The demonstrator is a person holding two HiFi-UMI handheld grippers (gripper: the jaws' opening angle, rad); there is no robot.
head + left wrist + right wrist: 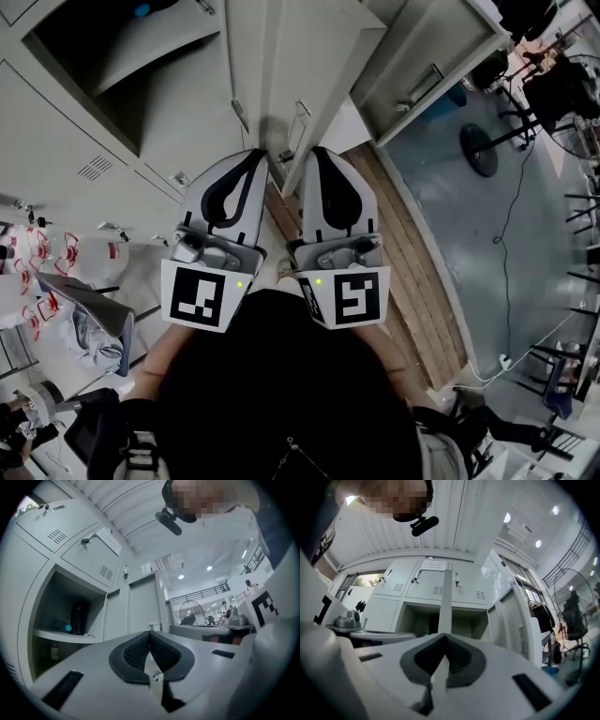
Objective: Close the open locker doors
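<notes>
Grey lockers fill the top of the head view. One open compartment (94, 75) gapes dark at the upper left. An open locker door (281, 84) stands edge-on straight ahead, and a second open door (427, 75) swings out at the upper right. My left gripper (255, 156) and right gripper (316, 153) are side by side, both shut and empty, pointing at the edge-on door and short of it. In the left gripper view the open compartment (70, 620) holds a shelf and a dark bottle. In the right gripper view the door edge (445, 597) rises above my shut jaws, between two open compartments.
A wooden floor strip (412, 281) runs along the lockers' foot. A fan's round base (480, 150) and a cable lie on the grey floor at right. Bags and clutter (56, 291) sit at left. A standing fan (574, 597) shows at far right.
</notes>
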